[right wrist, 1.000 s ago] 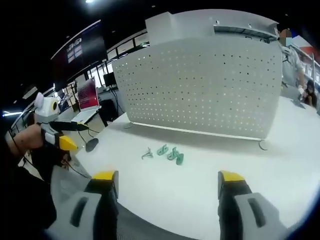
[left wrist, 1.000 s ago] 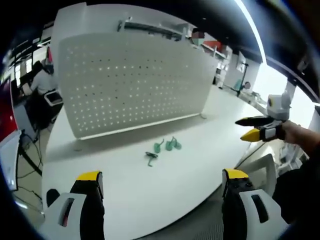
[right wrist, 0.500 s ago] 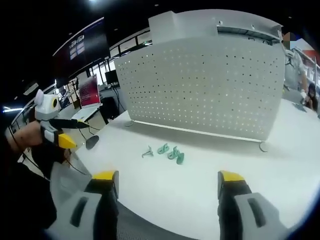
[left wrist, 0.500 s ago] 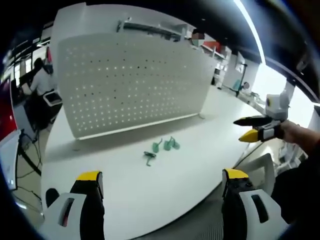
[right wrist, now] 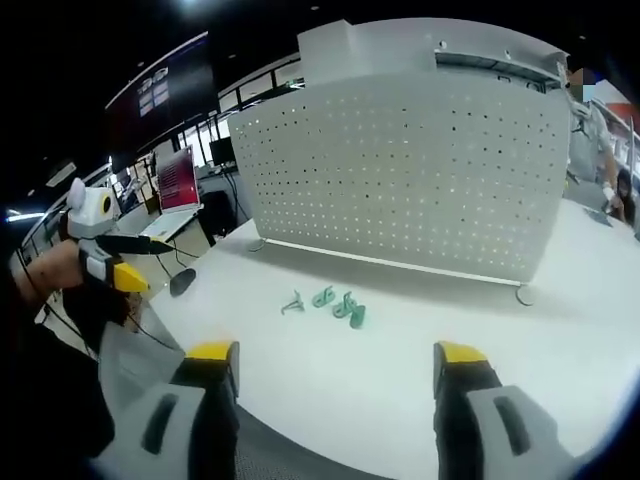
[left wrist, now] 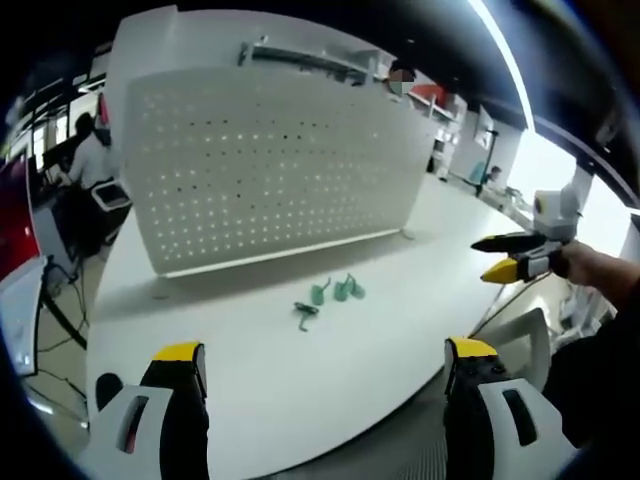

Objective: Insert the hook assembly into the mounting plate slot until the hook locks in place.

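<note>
Hooks (left wrist: 330, 295) (right wrist: 335, 303): small green cluster on white table (left wrist: 250, 350), 12 o'clock of both grippers, near pegboard plate (left wrist: 260, 160) foot. Likely light, rigid plastic, small; pinch one by shank. Left gripper (left wrist: 320, 375) and right gripper (right wrist: 325, 365) jaws wide, empty.

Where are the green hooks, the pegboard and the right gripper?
Green hooks (right wrist: 340, 306), right gripper view, middle of the cluster.
Pegboard (left wrist: 270, 170), left gripper view, perforated face.
Right gripper (left wrist: 492, 256), left gripper view, between its tips.

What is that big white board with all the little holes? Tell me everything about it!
The big white pegboard looks like painted metal, dotted with even rows of small holes. It stands upright on the white table on small feet, with a metal rail along its top. Small green hooks lie on the table before it, not touching it.
</note>
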Tool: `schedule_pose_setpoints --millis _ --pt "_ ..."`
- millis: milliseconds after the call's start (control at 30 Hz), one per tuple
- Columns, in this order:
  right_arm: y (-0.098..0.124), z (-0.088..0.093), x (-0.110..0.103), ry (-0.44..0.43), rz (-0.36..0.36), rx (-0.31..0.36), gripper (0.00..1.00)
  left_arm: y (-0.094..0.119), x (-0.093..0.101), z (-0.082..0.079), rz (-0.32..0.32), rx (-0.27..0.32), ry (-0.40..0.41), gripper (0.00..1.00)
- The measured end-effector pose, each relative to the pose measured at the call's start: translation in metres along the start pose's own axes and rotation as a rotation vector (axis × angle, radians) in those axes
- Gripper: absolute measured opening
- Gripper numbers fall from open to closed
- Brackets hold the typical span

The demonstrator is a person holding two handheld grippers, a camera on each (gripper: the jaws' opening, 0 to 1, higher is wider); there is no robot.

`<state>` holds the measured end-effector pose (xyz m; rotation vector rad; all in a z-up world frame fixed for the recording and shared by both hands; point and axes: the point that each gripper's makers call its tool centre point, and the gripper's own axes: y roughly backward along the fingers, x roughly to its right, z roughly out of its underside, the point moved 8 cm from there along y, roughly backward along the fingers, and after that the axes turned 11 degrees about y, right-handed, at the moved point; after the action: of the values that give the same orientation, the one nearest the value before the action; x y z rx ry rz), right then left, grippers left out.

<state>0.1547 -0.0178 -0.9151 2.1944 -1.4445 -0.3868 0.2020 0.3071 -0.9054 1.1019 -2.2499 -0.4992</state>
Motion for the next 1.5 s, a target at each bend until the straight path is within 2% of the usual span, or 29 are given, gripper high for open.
schedule_pose_setpoints --millis 833,1133,1500 --pt "0.004 0.006 0.0 -0.035 0.008 -0.012 0.72 -0.002 0.006 0.009 0.025 -0.044 0.001 1.0" --pt "-0.003 0.004 -0.001 0.003 0.013 -0.01 0.64 -0.001 0.001 0.012 0.022 -0.044 0.012 1.0" --pt "-0.032 0.0 0.002 0.018 -0.07 -0.045 0.49 -0.001 -0.003 0.012 0.005 -0.043 0.032 1.0"
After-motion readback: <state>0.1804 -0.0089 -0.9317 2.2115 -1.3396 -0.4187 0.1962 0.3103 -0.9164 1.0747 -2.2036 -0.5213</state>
